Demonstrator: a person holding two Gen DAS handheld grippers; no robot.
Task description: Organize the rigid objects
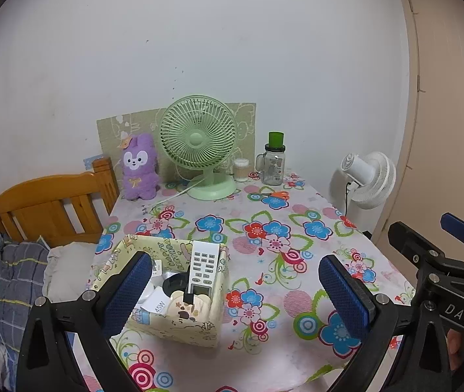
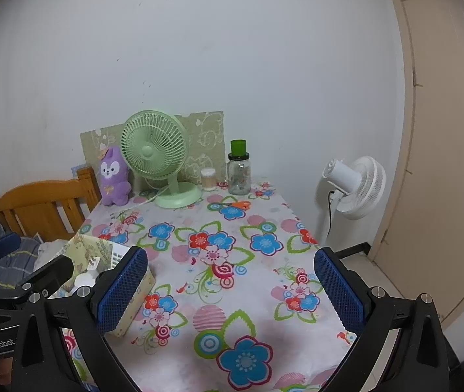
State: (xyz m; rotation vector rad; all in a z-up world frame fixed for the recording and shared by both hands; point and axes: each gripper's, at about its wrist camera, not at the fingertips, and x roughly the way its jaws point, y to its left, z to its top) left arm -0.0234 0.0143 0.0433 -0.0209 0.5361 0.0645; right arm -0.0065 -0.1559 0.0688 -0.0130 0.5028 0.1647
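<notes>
The left gripper's finger (image 1: 127, 290) covers the near-left corner of the patterned storage box (image 1: 179, 323), whose contents beneath the white remote control (image 1: 203, 269) are only partly visible. From the right wrist, the box (image 2: 133, 303) is mostly screened by gripper parts. The door (image 2: 454, 163) is cut off at the frame's edge.

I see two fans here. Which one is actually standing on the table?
The green fan, whose round base sits on the flowered tablecloth beside the purple plush toy. The white fan stands off the table, by the door.
</notes>
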